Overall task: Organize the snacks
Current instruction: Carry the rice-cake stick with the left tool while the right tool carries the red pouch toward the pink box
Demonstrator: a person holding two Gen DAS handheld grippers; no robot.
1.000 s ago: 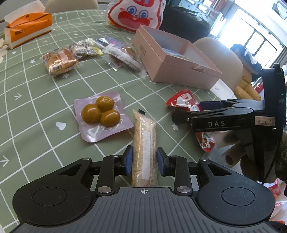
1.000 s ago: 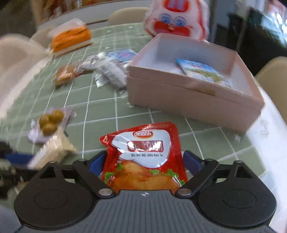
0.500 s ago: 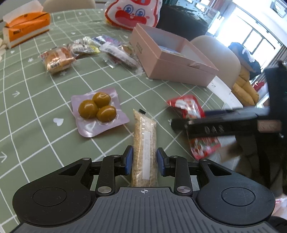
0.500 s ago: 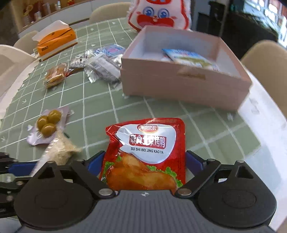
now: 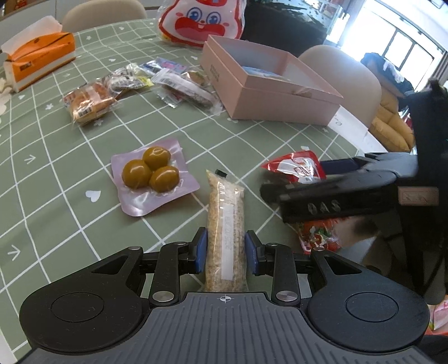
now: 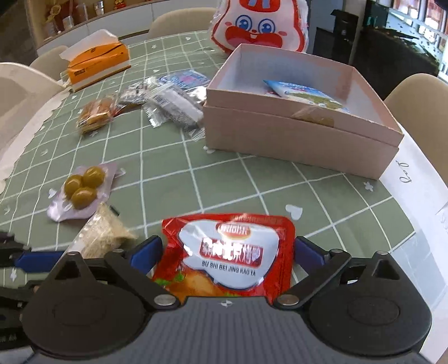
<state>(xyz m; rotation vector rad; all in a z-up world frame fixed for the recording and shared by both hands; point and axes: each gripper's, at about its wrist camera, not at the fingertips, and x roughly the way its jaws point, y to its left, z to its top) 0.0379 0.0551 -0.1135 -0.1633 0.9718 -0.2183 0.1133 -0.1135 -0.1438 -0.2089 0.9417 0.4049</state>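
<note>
My left gripper point(image 5: 225, 250) is shut on a long clear packet of grain snack point(image 5: 225, 221), held over the green checked tablecloth. My right gripper point(image 6: 228, 252) is shut on a red roast-duck pouch point(image 6: 229, 252); the pouch also shows in the left wrist view point(image 5: 296, 168), to the right of the grain packet. The open pink box point(image 6: 296, 140) stands ahead with a blue packet point(image 6: 305, 93) inside. It also shows in the left wrist view point(image 5: 268, 103).
A pink pack of three brown balls point(image 5: 152, 179) lies left of the grain packet. Several loose snack packets point(image 5: 173, 86) lie left of the box. An orange tissue box point(image 5: 39, 58) and a rabbit-face bag point(image 5: 201, 22) stand at the back. The table edge point(image 6: 414, 179) runs at right.
Both grippers have risen and drawn back a little with their packets. The right gripper has shifted against the table; the box looks slightly farther away.
</note>
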